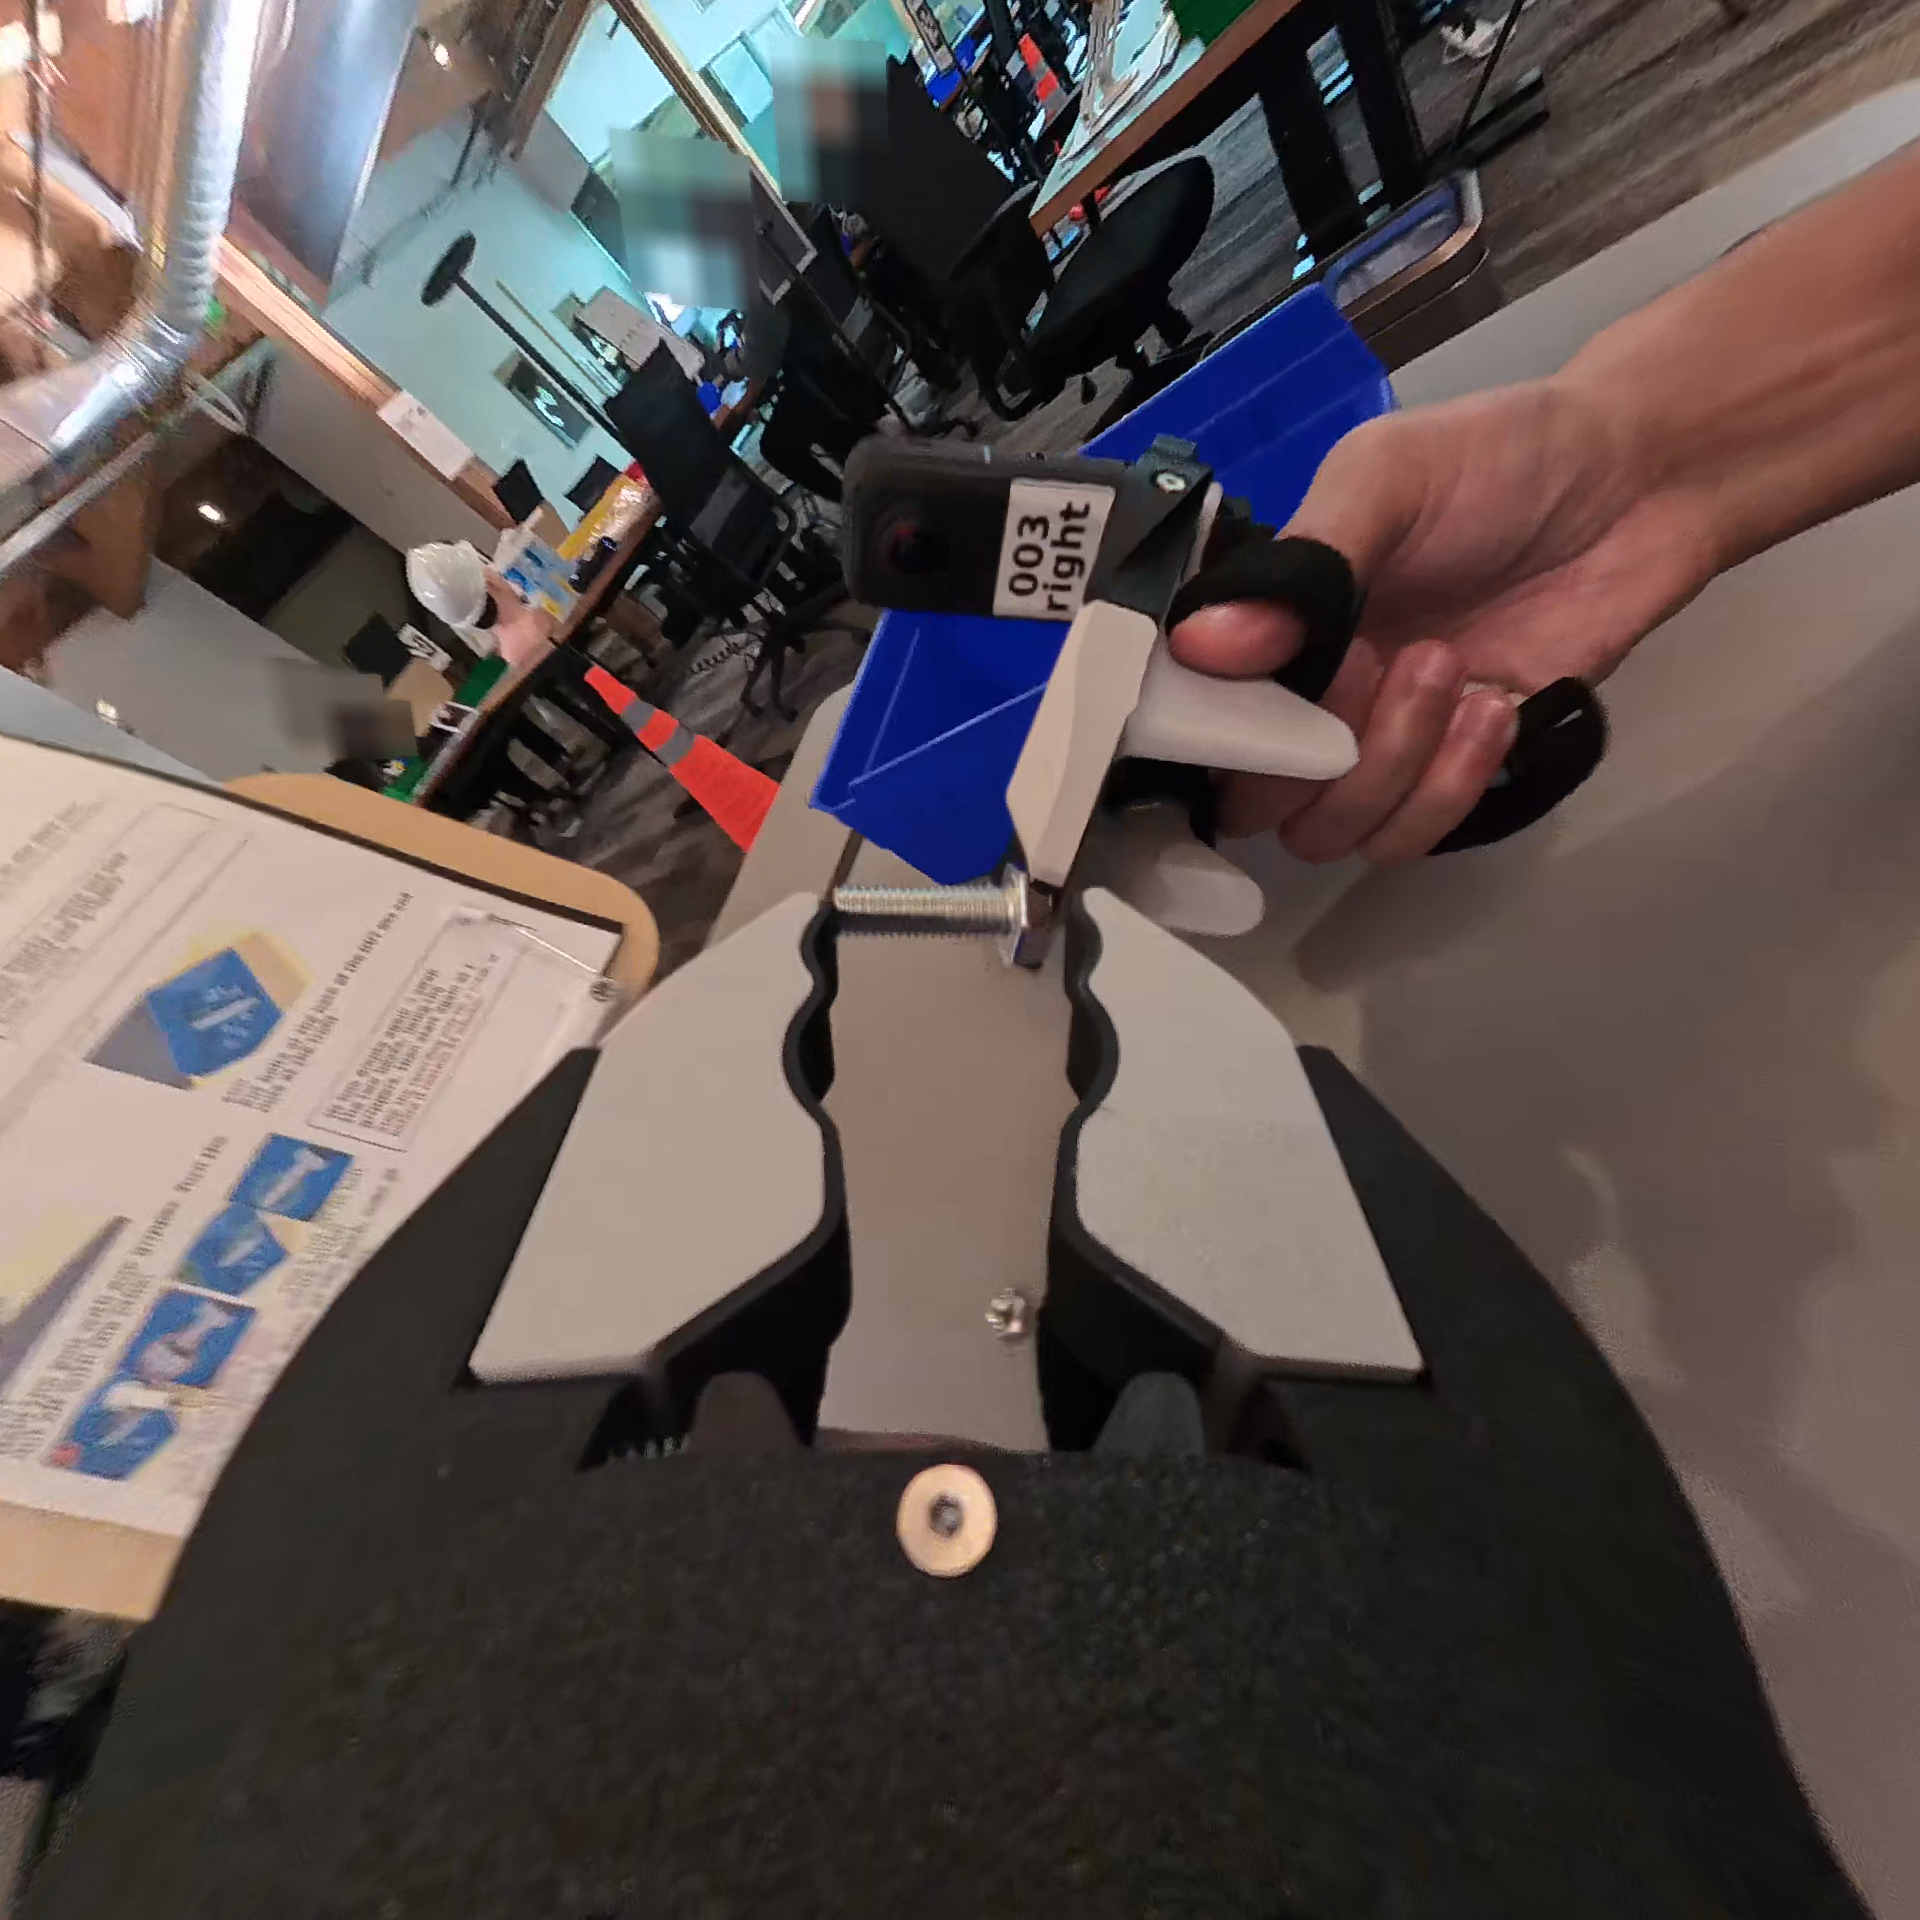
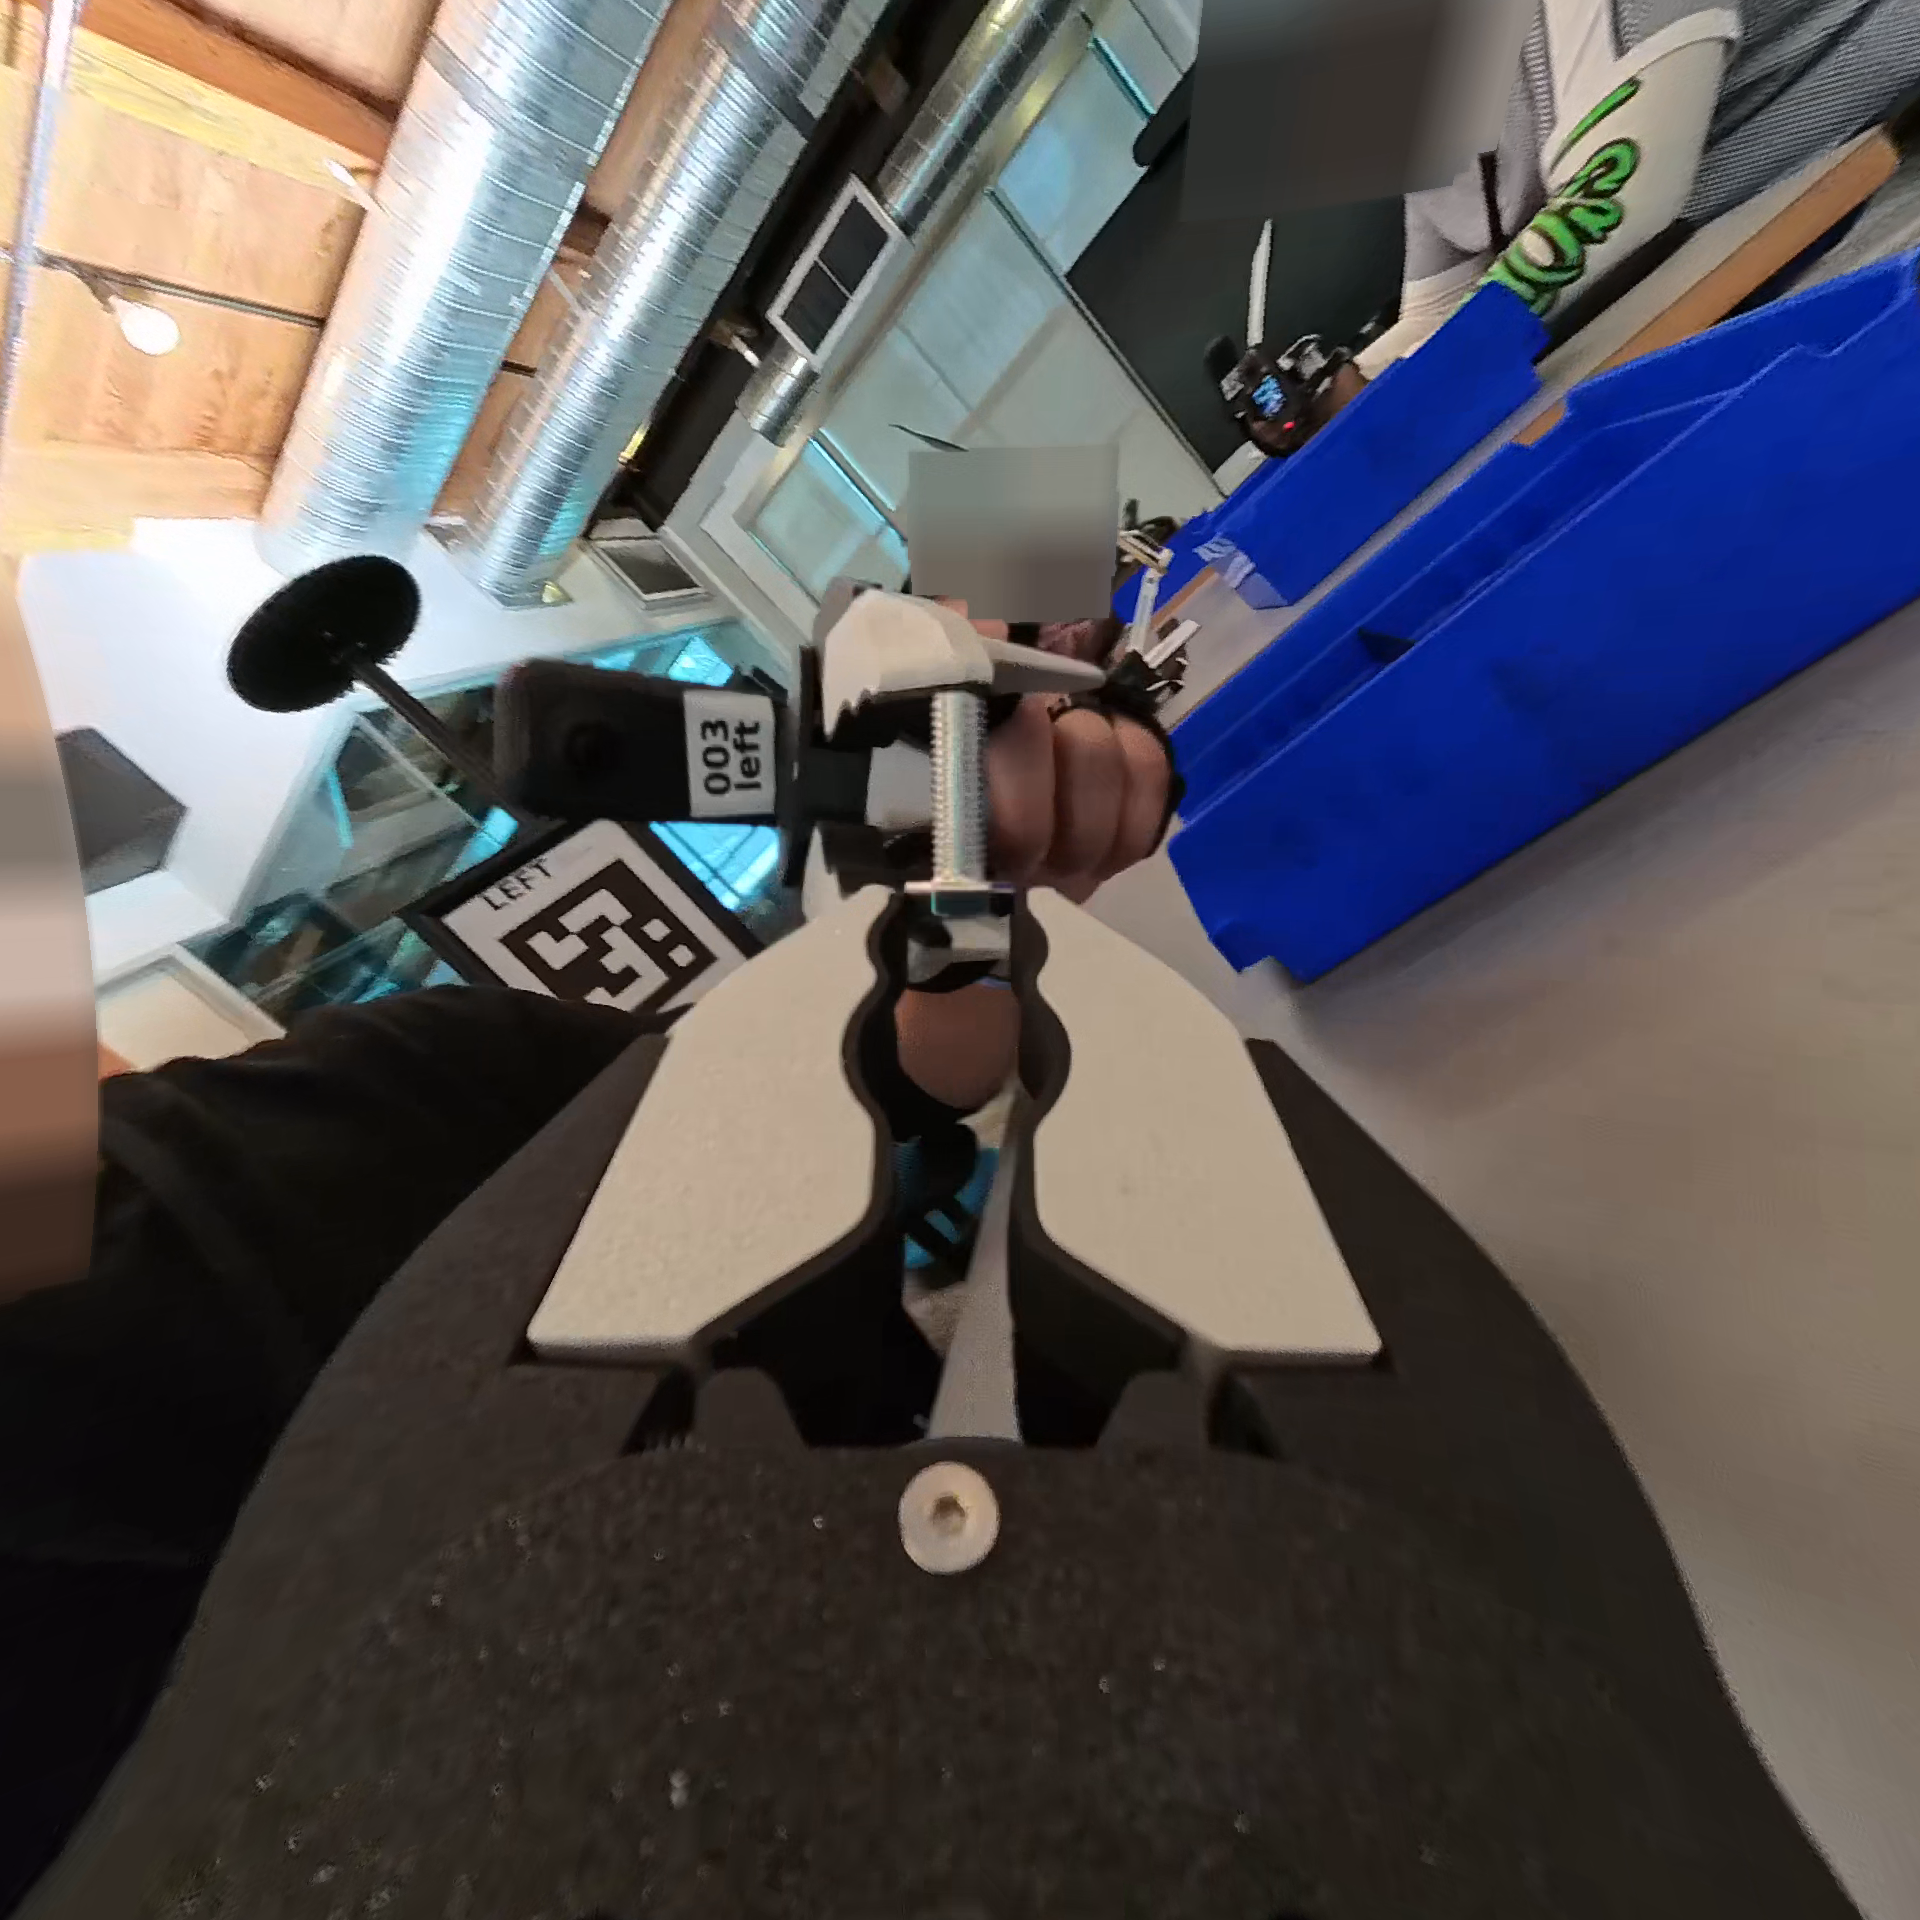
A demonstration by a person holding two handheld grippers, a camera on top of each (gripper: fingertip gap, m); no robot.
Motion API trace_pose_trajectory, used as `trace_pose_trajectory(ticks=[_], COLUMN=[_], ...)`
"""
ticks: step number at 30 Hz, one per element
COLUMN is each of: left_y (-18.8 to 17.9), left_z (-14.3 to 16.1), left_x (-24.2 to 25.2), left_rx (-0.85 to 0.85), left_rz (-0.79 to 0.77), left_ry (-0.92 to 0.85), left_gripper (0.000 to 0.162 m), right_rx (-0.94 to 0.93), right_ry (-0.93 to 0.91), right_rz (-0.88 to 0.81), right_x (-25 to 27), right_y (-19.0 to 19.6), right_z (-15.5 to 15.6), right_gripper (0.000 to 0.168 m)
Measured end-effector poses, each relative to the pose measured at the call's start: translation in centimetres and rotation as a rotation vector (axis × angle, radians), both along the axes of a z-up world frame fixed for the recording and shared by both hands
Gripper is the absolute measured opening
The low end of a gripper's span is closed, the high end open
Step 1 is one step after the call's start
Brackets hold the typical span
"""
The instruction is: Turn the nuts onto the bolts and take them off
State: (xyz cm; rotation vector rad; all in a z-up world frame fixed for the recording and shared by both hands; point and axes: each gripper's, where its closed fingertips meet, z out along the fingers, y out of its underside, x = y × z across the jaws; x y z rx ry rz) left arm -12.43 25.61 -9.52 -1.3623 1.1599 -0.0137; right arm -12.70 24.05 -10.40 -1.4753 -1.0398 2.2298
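A silver bolt [image 1: 925,902] hangs in the air across the tips of my left gripper [image 1: 951,920]. The left jaws stand about a bolt's length apart. The threaded end touches one left fingertip [image 1: 805,925], and the hex head [image 1: 1023,920] lies close to the other. My right gripper [image 2: 956,914] is shut on the bolt's head end [image 2: 956,896], and the shaft [image 2: 958,779] points away from it to the left gripper [image 2: 894,727]. The right gripper also shows in the left wrist view [image 1: 1039,883], coming down from above. A small silver nut [image 1: 1008,1314] lies on the grey table [image 1: 1558,1143].
Blue bins [image 1: 935,727] [image 2: 1558,675] stand on the table just beyond the grippers. A clipboard with an instruction sheet [image 1: 260,1039] lies at the left. Another person [image 2: 1558,208] works at the far side of the bins. An orange cone [image 1: 717,774] stands on the floor. My left and right fingertips are right by each other. From either gripper's tips it is about 20 centimeters to the small silver nut [image 1: 1008,1314].
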Motion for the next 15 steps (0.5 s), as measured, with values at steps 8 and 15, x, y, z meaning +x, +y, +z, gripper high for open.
trace_pose_trajectory(ticks=[8, 15], left_y=[-0.1, -0.1], left_z=[-1.8, -4.7], left_x=[-1.1, -0.1], left_rx=[-0.375, -0.582], left_rz=[-0.079, -0.14], left_ry=[-0.342, -0.382], left_gripper=[0.041, 0.045], right_rx=[0.424, 0.874], right_ry=[-0.173, -0.307], right_rz=[-0.203, -0.264], right_x=[1.0, 0.4], right_y=[2.4, 1.6], right_z=[-2.6, -4.7], right_gripper=[0.019, 0.019])
